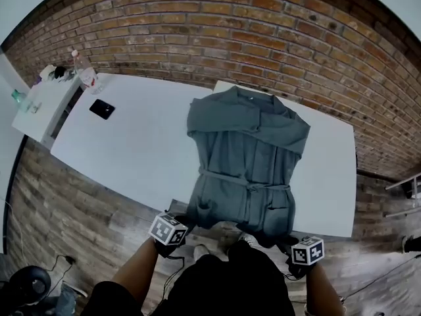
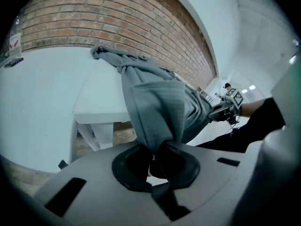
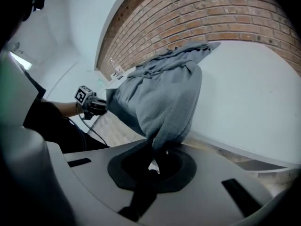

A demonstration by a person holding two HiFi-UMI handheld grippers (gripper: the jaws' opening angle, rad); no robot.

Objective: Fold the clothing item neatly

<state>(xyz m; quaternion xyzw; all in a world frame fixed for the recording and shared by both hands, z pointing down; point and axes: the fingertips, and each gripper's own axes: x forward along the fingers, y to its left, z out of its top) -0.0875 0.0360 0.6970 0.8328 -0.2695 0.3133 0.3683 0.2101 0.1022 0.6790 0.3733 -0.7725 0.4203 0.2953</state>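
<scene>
We are finding no text that we can read. The bottle (image 1: 85,76) near the far left corner of the worktop (image 1: 131,143) is carrying a red label, too small to make out, and the marker cubes (image 1: 169,230) are showing only black-and-white squares.

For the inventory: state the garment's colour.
Plain grey-blue garment, clearest in the head view.

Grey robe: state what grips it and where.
Grey fabric robe, pinched at its bottom hem: left corner by left hand-held gripper, right corner by right hand-held gripper.
</scene>
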